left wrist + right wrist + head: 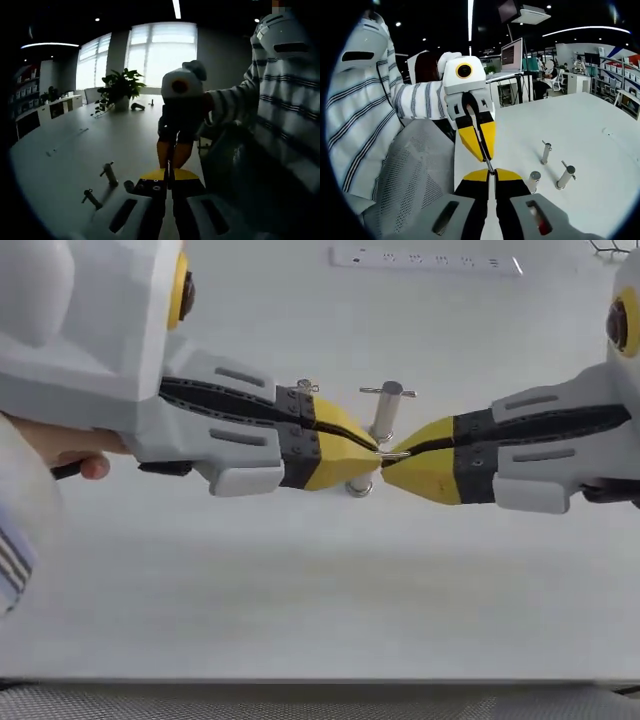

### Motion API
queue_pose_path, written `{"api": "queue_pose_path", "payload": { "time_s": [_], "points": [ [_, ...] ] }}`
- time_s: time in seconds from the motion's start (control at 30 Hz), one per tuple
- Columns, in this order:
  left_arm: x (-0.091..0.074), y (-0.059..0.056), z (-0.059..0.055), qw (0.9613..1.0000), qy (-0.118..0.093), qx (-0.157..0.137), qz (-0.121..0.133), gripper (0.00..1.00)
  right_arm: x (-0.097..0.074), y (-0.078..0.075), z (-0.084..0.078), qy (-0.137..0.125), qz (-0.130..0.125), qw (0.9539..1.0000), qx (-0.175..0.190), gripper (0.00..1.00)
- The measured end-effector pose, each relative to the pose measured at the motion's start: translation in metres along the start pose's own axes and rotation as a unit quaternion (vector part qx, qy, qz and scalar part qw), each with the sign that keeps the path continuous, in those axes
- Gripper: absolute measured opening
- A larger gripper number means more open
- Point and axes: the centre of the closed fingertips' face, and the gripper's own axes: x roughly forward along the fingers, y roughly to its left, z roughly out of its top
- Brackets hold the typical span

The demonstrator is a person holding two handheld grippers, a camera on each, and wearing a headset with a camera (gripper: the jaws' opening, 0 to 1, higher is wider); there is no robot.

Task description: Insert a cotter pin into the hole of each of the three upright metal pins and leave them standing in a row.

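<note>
Three upright metal pins stand on the white table. One pin [385, 418] carries a cotter pin across its top, and another pin [306, 388] with a cotter pin peeks over the left gripper. The third pin [358, 488] [534, 181] is bare and sits just below the gripper tips. My left gripper [372, 452] and right gripper [390, 462] meet tip to tip above it. Both are shut on a thin wire cotter pin [393, 453] between them. In the right gripper view, the left gripper [482, 152] points down at my right gripper [490, 174].
A white power strip [425, 258] lies at the table's far edge. The table's near edge [320, 680] runs along the bottom, with a mesh chair [415, 165] below it. A person's striped sleeve [280, 100] is behind the right gripper.
</note>
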Motion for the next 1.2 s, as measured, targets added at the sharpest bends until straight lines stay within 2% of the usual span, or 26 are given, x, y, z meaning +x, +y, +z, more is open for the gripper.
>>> {"api": "queue_pose_path", "payload": {
  "time_s": [0.17, 0.23, 0.3, 0.43, 0.5, 0.57, 0.6, 0.7, 0.77, 0.83, 0.97, 1.03, 1.2],
  "points": [
    [0.005, -0.003, -0.005, 0.9995, 0.021, 0.016, -0.015, 0.00, -0.001, 0.001, -0.005, 0.013, 0.011, 0.9998, -0.001, 0.00],
    [0.007, -0.005, -0.008, 0.9993, 0.030, 0.003, -0.023, 0.00, -0.001, 0.005, -0.007, 0.019, 0.020, 0.9996, 0.006, 0.00],
    [0.009, -0.006, -0.009, 0.9991, 0.031, -0.010, -0.027, 0.00, -0.001, 0.007, -0.008, 0.023, 0.023, 0.9995, 0.005, 0.00],
    [0.011, -0.008, -0.010, 0.9989, 0.032, -0.006, -0.033, 0.00, -0.003, 0.007, -0.010, 0.024, 0.027, 0.9993, 0.005, 0.00],
    [0.011, -0.005, -0.012, 0.9991, 0.032, 0.006, -0.026, 0.00, -0.004, 0.006, -0.011, 0.024, 0.025, 0.9994, 0.003, 0.00],
    [0.007, 0.002, -0.019, 0.9990, 0.042, 0.003, -0.017, 0.02, -0.005, 0.003, -0.012, 0.026, 0.019, 0.9995, -0.001, 0.00],
    [0.005, 0.009, -0.021, 0.9990, 0.044, 0.010, -0.003, 0.04, -0.006, 0.002, -0.013, 0.026, 0.016, 0.9995, -0.001, 0.00],
    [0.004, 0.020, -0.026, 0.9989, 0.045, 0.001, 0.010, 0.17, -0.009, -0.006, -0.017, 0.026, 0.001, 0.9997, 0.000, 0.00],
    [0.003, 0.025, -0.032, 0.9984, 0.055, -0.005, 0.010, 0.15, -0.011, -0.012, -0.021, 0.029, -0.008, 0.9996, 0.000, 0.00],
    [0.004, 0.034, -0.036, 0.9978, 0.062, -0.007, 0.023, 0.12, -0.013, -0.018, -0.023, 0.027, -0.016, 0.9995, 0.001, 0.00],
    [0.007, 0.047, -0.042, 0.9967, 0.071, -0.006, 0.039, 0.22, -0.015, -0.032, -0.030, 0.029, -0.034, 0.9990, 0.007, 0.00],
    [0.010, 0.049, -0.042, 0.9963, 0.073, -0.003, 0.044, 0.25, -0.015, -0.038, -0.035, 0.035, -0.042, 0.9985, 0.006, 0.00],
    [0.018, 0.055, -0.043, 0.9954, 0.078, -0.004, 0.054, 0.25, -0.018, -0.058, -0.048, 0.043, -0.062, 0.9971, 0.013, 0.00]
  ]
}}
